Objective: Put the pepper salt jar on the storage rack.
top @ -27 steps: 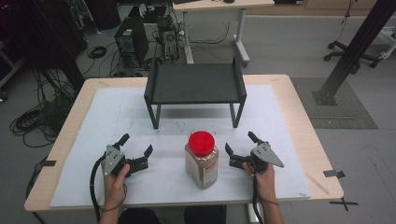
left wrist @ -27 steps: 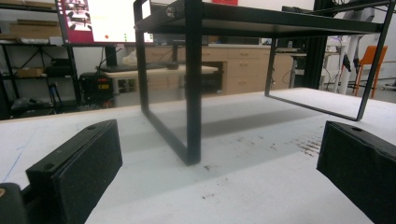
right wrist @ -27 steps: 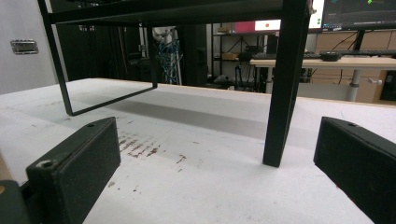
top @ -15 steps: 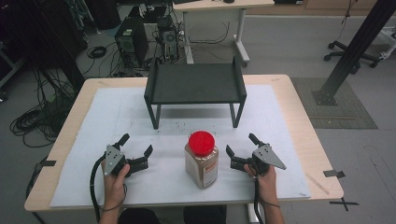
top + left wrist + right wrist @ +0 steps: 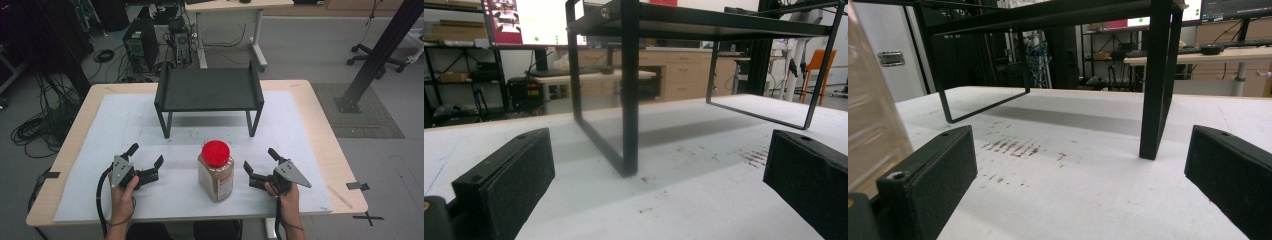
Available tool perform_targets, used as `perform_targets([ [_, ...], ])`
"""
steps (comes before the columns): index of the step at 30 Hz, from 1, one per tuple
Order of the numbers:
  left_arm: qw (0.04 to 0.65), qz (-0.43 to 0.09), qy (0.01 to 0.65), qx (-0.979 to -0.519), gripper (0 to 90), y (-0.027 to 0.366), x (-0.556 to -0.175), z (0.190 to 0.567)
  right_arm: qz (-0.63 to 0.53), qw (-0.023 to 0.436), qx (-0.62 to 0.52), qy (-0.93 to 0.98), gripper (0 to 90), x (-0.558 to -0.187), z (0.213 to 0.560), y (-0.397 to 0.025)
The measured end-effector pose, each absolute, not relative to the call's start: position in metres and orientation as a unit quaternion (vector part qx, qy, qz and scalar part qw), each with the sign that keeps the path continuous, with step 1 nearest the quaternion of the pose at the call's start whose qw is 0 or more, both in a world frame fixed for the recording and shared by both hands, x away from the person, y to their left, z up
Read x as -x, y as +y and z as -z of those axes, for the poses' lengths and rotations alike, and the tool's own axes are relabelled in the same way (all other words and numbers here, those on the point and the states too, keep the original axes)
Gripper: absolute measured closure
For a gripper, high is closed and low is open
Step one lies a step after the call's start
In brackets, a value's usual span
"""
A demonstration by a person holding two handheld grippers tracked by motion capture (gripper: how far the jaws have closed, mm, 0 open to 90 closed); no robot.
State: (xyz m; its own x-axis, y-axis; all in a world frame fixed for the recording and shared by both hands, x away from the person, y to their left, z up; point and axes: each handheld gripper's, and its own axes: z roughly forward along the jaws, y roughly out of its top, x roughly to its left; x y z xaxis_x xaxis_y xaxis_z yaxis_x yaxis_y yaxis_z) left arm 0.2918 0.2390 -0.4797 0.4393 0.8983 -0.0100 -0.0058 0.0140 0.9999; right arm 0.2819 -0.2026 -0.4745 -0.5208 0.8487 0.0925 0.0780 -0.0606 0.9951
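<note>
A clear plastic jar (image 5: pixel 216 172) with a red lid and brownish contents stands upright near the table's front edge, between my two grippers. My left gripper (image 5: pixel 146 154) rests on the white mat to the jar's left, open, nothing between its jaws. To the jar's right my right gripper (image 5: pixel 260 159) is open too, and the jar's side (image 5: pixel 868 110) shows at the left edge of the right gripper view. A black metal shelf stand (image 5: pixel 209 92) sits behind the jar; one of its front legs (image 5: pixel 629 100) rises ahead of the left gripper and another (image 5: pixel 1155 85) ahead of the right.
A white mat (image 5: pixel 125 125) covers most of the wooden table (image 5: pixel 320 115). Brown specks lie on the mat in front of the stand (image 5: pixel 1010 147). Computers, cables and another desk stand on the floor beyond the table's far edge.
</note>
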Motion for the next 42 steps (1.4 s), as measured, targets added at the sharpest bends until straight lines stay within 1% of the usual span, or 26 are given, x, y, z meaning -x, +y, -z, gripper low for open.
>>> perform_targets([
  [7, 0.606, -0.371, 0.377, -0.594, 0.2, 0.239, -0.292, 0.480, -0.623, 0.304, -0.378, 0.614, 0.0, -0.270, 0.465, -0.206],
  [24, 0.605, -0.375, 0.373, -0.595, 0.2, 0.239, -0.292, 0.480, -0.618, 0.314, -0.368, 0.620, 0.0, -0.247, 0.444, -0.223],
  [42, 0.605, -0.374, 0.374, -0.595, 0.2, 0.239, -0.292, 0.480, -0.610, 0.299, -0.356, 0.642, 0.8, -0.232, 0.426, -0.223],
])
